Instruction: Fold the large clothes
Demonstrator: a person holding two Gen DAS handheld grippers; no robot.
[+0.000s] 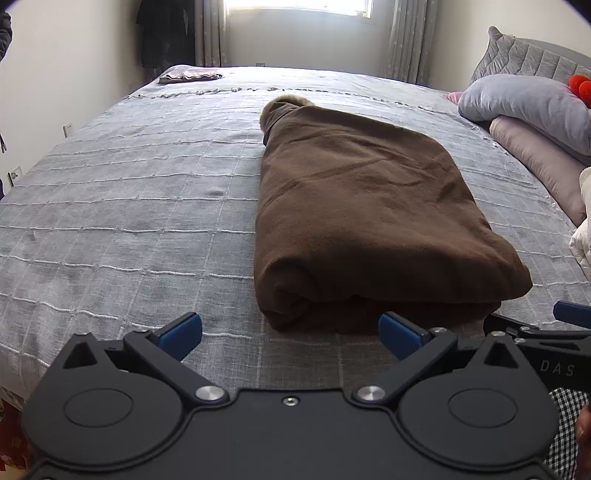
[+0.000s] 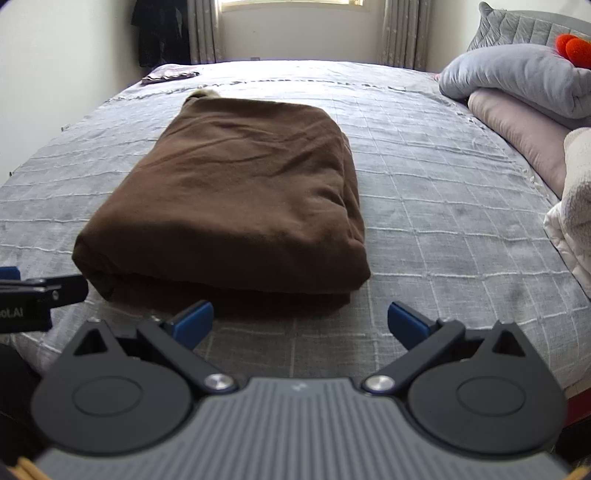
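A large brown garment (image 1: 362,206) lies folded into a thick rectangle on the grey bed cover (image 1: 122,206), a pale fur trim (image 1: 286,100) showing at its far end. My left gripper (image 1: 290,332) is open just short of the bundle's near left corner, nothing between its blue pads (image 1: 181,330). In the right wrist view the same brown garment (image 2: 236,192) sits ahead and to the left. My right gripper (image 2: 301,325) is open at the bundle's near right corner, holding nothing. Each gripper's tip shows at the edge of the other view.
Grey and pink pillows (image 1: 528,107) with a red plush (image 1: 580,85) are piled on the right, white bedding (image 2: 576,221) beside them. A small folded cloth (image 1: 190,75) lies at the far left corner. Curtains and a bright window (image 1: 295,7) are behind.
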